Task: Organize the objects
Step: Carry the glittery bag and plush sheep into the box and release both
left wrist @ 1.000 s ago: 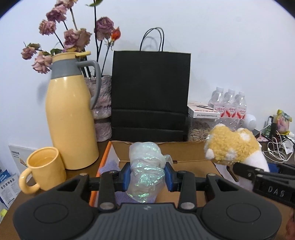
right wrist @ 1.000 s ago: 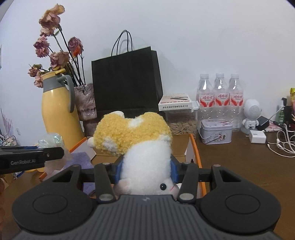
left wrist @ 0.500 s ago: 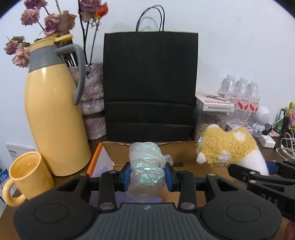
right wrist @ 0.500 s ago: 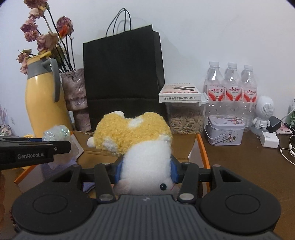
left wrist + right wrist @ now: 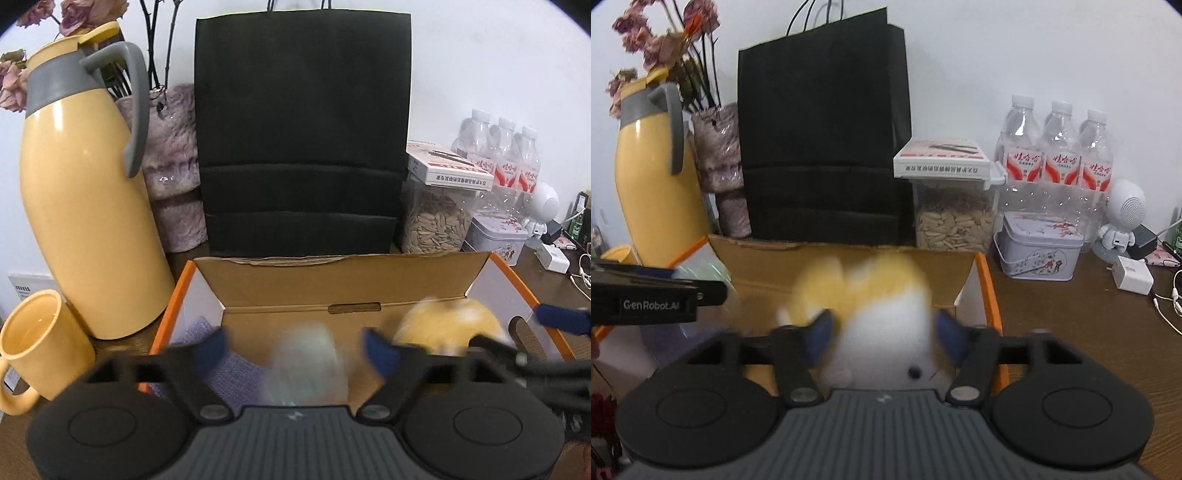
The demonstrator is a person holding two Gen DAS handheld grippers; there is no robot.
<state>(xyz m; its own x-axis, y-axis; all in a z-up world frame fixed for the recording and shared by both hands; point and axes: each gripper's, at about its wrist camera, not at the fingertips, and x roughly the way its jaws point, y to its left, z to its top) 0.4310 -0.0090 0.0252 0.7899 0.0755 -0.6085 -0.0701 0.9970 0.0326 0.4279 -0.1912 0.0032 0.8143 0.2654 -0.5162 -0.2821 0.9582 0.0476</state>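
Note:
An open cardboard box (image 5: 280,284) with orange edges lies right in front of me, with a purple cloth (image 5: 207,332) inside at its left. My left gripper (image 5: 297,350) hangs over the box and its jaws are opening. A blurred iridescent plastic bag (image 5: 306,365) is loose between the blue pads (image 5: 214,347). My right gripper (image 5: 884,332) is also opening over the box (image 5: 849,258). The yellow-and-white plush toy (image 5: 879,306) is blurred between its pads (image 5: 822,332), which stand clear of it. The left wrist view shows the toy (image 5: 447,325) at the box's right.
A yellow thermos (image 5: 85,206) and yellow mug (image 5: 40,343) stand left of the box. Behind it are a black paper bag (image 5: 303,140) and a vase of dried roses (image 5: 173,166). At the right are a seed jar (image 5: 955,218), water bottles (image 5: 1060,155), a tin (image 5: 1038,247) and cables (image 5: 1167,295).
Both grippers moved forward and lower over the box, then spread their jaws. The plastic bag and the plush toy, gripped before, are now loose and blurred between the pads.

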